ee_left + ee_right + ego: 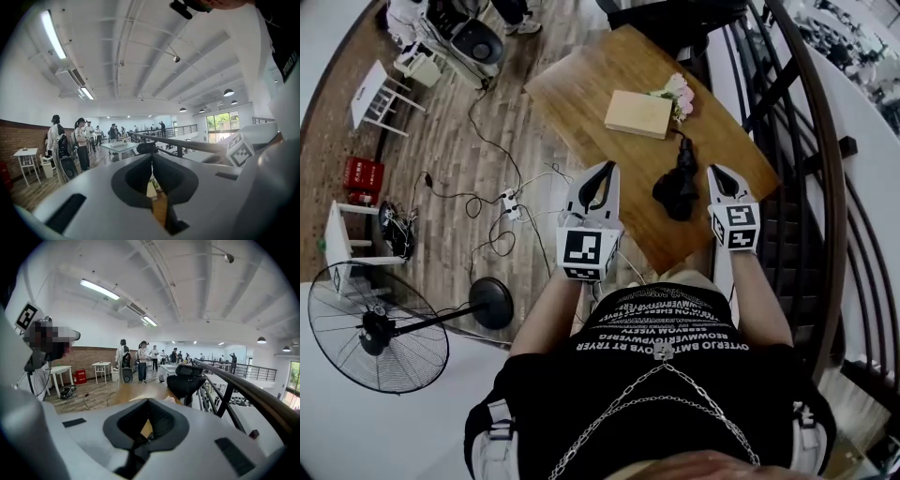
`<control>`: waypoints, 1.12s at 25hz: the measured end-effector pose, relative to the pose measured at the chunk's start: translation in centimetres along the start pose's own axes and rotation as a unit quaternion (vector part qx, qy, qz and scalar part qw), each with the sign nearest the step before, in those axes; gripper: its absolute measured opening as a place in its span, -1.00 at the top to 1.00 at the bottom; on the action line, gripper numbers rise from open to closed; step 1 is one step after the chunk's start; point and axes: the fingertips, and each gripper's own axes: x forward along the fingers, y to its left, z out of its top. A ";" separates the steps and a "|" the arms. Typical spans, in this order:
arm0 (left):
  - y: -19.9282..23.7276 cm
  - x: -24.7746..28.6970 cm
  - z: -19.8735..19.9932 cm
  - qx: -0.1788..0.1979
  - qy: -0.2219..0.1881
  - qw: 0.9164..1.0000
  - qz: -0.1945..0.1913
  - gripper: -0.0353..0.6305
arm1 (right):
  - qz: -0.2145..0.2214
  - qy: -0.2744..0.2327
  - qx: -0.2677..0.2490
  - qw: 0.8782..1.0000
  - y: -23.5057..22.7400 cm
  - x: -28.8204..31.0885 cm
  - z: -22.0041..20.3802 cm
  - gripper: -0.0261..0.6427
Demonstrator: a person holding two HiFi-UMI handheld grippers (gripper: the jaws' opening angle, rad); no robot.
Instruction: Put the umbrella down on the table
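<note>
**Umbrella flat on table, between the two grippers; both sets of jaws together**

Right gripper (713, 170): jaws together. Its own view shows nothing clamped between them.

Left gripper (607, 168): jaws also meet along a line and are empty.

Pose, head view: both grippers sit at mid-frame. Their tips point toward the top of the frame and their marker cubes face the person's torso. Judged to be held clear of the tabletop, neither one touching it.

Black folded umbrella (678, 184): it lies on the brown wooden table (581, 89), close to the table's lower edge in the frame. It sits in the gap between the grippers, apart from both.
- It is nearer the right gripper, just to the left of that gripper's tips. The left gripper is farther off, on the umbrella's left.
- Its long axis runs roughly top to bottom of the frame, about parallel to both grippers. The slim end points up-frame and the bulkier end down-frame.

Beyond it, up-frame: a flat tan rectangular box (638, 113) with a small bunch of pink and white flowers (678, 92) at its right edge. The umbrella's slim end is near the flowers.

Judgement: the put-down reads as done, since the umbrella rests on the wood with nothing gripping it. If it needed another grasp, the right gripper is the closer one; it would have to open and shift left in the frame.
</note>
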 end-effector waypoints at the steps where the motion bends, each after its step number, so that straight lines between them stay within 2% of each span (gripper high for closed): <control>1: -0.1 -0.5 0.1 0.001 -0.003 1.000 -0.002 0.80 | -0.002 -0.005 -0.001 1.000 0.2 -0.7 0.5 0.87; 11: -1.7 -4.7 0.7 -0.004 -0.021 0.999 -0.028 0.80 | -0.031 -0.058 -0.007 0.998 2.6 -7.7 5.0 0.87; 18: -1.8 -7.6 0.6 -0.014 -0.033 0.999 -0.035 0.81 | -0.034 -0.094 -0.012 0.995 4.7 -11.9 7.9 0.87; 28: -0.8 -10.2 0.7 -0.020 -0.051 0.998 -0.031 0.80 | -0.037 -0.100 -0.027 0.994 7.4 -14.2 8.7 0.87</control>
